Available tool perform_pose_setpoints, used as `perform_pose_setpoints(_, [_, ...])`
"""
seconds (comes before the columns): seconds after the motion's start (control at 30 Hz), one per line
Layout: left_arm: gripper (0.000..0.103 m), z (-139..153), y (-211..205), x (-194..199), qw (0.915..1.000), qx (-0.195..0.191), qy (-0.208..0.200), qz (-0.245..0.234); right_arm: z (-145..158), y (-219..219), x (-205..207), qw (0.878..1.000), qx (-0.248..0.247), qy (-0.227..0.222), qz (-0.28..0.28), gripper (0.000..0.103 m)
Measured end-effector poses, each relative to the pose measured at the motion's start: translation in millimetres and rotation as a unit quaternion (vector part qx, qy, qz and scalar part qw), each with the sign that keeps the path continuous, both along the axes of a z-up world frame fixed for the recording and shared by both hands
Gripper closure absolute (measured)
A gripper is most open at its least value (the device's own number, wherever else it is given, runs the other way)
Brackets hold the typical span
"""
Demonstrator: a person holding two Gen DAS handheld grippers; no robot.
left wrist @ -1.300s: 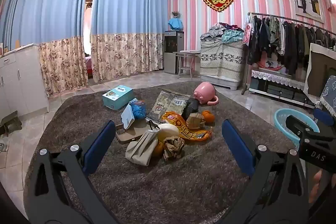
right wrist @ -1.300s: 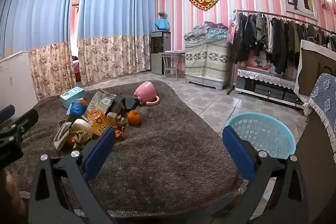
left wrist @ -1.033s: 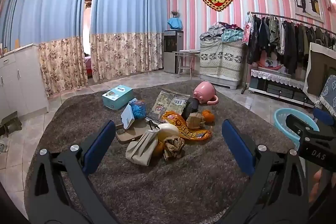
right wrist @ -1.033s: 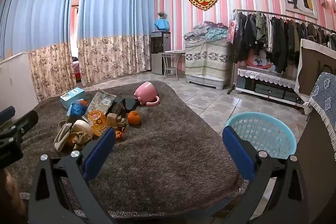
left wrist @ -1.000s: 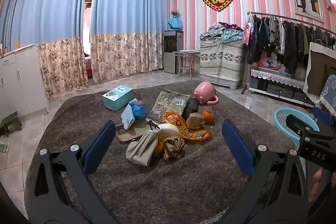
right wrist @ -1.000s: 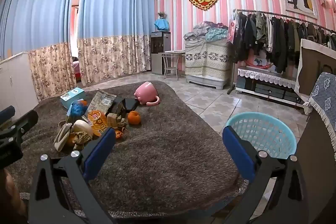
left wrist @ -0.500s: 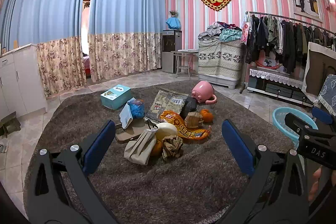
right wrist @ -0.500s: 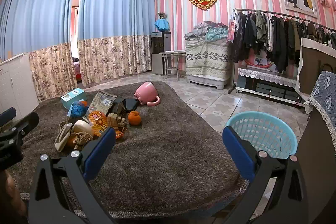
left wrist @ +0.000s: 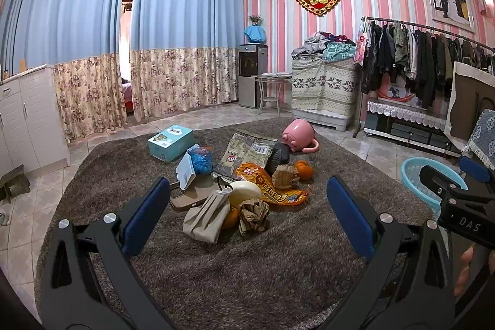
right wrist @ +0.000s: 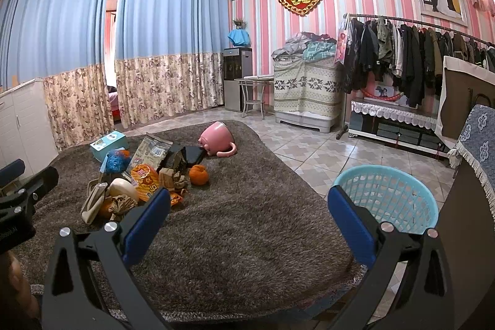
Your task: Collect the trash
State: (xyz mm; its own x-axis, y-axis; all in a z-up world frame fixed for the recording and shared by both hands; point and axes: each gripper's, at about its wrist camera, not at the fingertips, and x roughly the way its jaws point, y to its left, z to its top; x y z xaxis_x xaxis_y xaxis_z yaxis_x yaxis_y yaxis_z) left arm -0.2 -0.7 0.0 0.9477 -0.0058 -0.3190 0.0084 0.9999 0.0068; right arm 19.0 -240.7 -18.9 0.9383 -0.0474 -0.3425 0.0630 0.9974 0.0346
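Left wrist view: my left gripper (left wrist: 247, 206) has its blue-padded fingers (left wrist: 145, 212) spread wide with nothing between them, hovering above the shaggy brown carpet (left wrist: 247, 277). Closest to me in the litter pile lie a beige folded fabric pouch (left wrist: 205, 215) and a crumpled brown paper ball (left wrist: 253, 214), with a cream oval egg-shaped piece (left wrist: 244, 190) just behind them. Past those, an orange printed snack wrapper (left wrist: 272, 186) lies flat, touching a crushed brown paper bag (left wrist: 283, 175) and near a small orange fruit (left wrist: 303, 169). Farther on sit a scrunched blue plastic bag (left wrist: 200, 159), a grey printed foil packet (left wrist: 249, 149) and a light-blue cardboard tissue box (left wrist: 170, 142). A tipped-over pink plastic mug (left wrist: 299, 136) lies at the far edge of the pile.

Through the right wrist camera, my right gripper (right wrist: 247, 206) is equally released, fingers (right wrist: 351, 221) apart and empty over the carpet's bare side. A round light-blue plastic lattice basket (right wrist: 393, 197) stands on the tiled floor (right wrist: 309, 150) just off the carpet's right edge, well apart from the litter. Blue floral-hemmed curtains (right wrist: 161, 51) hang at the far wall.
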Motion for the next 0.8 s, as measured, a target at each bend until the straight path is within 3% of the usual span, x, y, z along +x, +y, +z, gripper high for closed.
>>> perform_pose_setpoints(0.8, [0.005,0.2,-4.3,1.9,1.0000,0.000,0.000,0.000,4.5,0.9,0.4,1.000,-0.001,0.000,0.001,0.004])
